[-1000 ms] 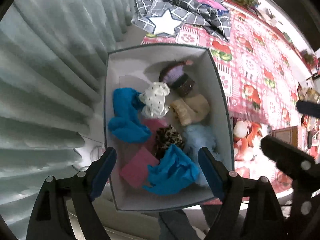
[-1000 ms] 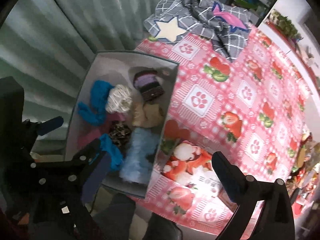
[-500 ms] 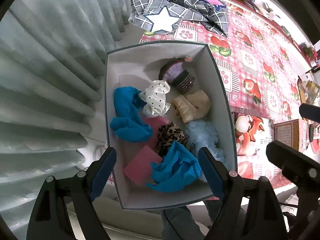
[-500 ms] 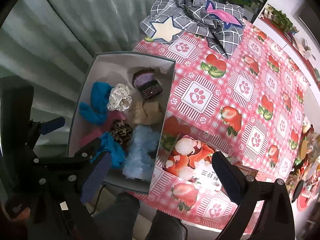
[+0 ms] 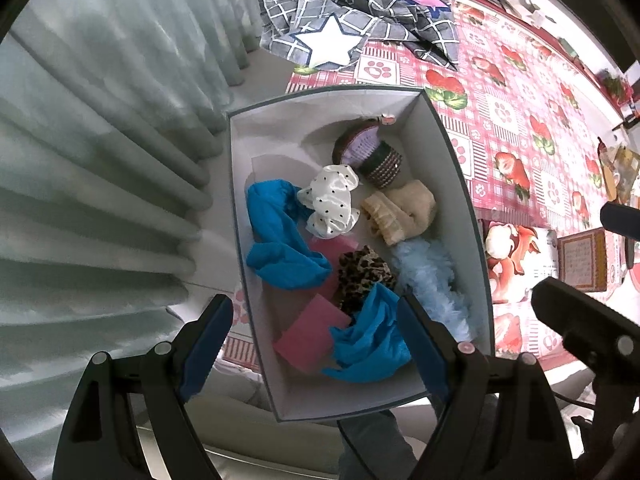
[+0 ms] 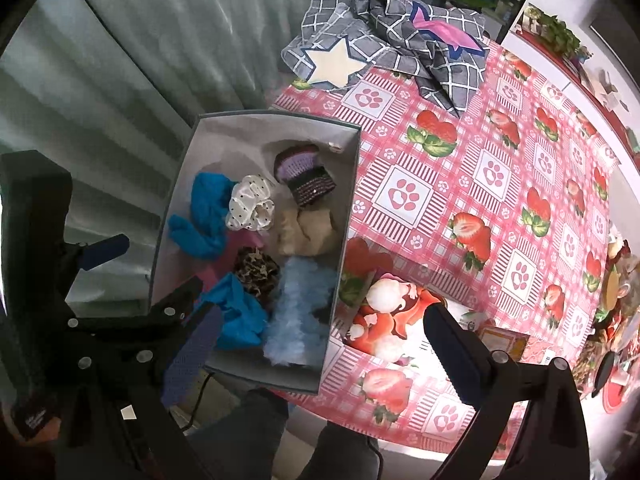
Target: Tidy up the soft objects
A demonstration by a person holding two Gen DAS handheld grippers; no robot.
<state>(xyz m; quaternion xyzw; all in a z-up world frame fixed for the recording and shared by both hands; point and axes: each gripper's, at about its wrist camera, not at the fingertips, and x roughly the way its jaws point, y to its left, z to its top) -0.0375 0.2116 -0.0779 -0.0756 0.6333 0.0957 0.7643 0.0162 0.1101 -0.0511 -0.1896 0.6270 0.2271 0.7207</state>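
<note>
Since a second ago both cameras have shifted a little over the scene, so that more of the pink tablecloth [image 6: 460, 184] now shows beyond the box [image 5: 460, 184], while the contents of the box lie as they did. The left gripper [image 5: 316, 344] hangs above the near end of the box with its blue-padded jaws wide apart and nothing between them. The right gripper [image 6: 320, 344] also points down with its jaws spread wide and empty, one finger over the near corner of the box, the other over the tablecloth.

Inside the white box the soft things lie together: a bright blue cloth [image 5: 276, 236] at the left, a white dotted scrunchie [image 5: 332, 204] beside it, a purple knitted piece [image 5: 368, 152] at the far end, a beige scrunchie [image 5: 404, 212] by the right wall, a leopard-print scrunchie [image 5: 364, 272] in the middle, a pale blue fluffy piece [image 5: 432, 280], a pink pad [image 5: 312, 336] and a second blue cloth [image 5: 372, 344] at the near end.

Just beside the box on the tablecloth lies a printed packet [image 6: 392, 316]. A grey checked cloth with a white star [image 6: 384, 52] is heaped at the far edge of the table. A pale curtain [image 5: 100, 160] hangs to the left.
</note>
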